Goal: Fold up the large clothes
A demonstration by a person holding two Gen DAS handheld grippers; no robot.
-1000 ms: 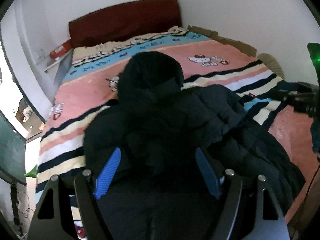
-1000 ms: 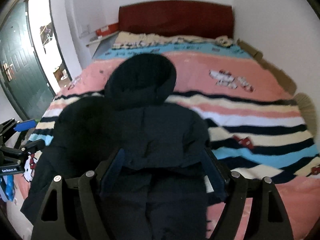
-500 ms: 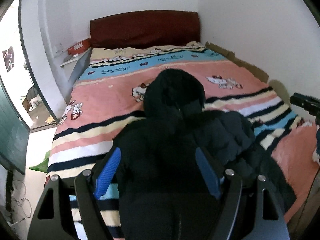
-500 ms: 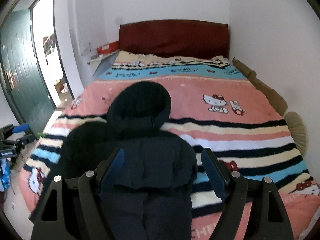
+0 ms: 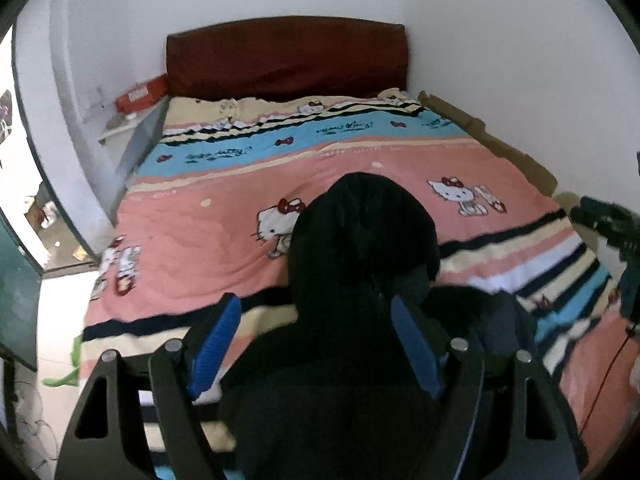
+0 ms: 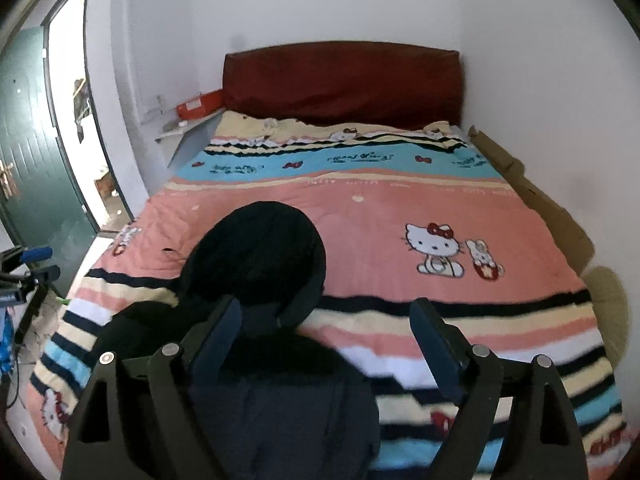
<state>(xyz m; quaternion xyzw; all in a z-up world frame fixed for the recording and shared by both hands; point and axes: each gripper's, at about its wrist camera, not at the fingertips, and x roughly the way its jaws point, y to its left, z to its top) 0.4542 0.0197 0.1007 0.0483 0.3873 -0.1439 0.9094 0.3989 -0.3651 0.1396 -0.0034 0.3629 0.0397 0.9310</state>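
Note:
A large black hooded puffer jacket (image 5: 360, 300) lies on the bed, hood (image 5: 364, 232) toward the headboard. It also shows in the right wrist view (image 6: 256, 264). My left gripper (image 5: 316, 344) is open, raised above the jacket's body, its blue pads either side of it. My right gripper (image 6: 324, 344) is open above the jacket's right shoulder and the striped quilt. Neither holds anything. The right gripper shows at the right edge of the left wrist view (image 5: 608, 224); the left gripper shows at the left edge of the right wrist view (image 6: 32, 268). The jacket's lower part is hidden below both views.
The bed carries a pink, blue and striped cartoon-cat quilt (image 6: 400, 208) and a dark red headboard (image 6: 340, 80). A white wall runs along the right side. A small shelf with a red box (image 6: 200, 104) and a green open door (image 6: 36, 152) are on the left.
Both grippers have pulled back toward the foot of the bed and risen. The jacket looks smaller and more of the quilt shows. Both grippers stayed open.

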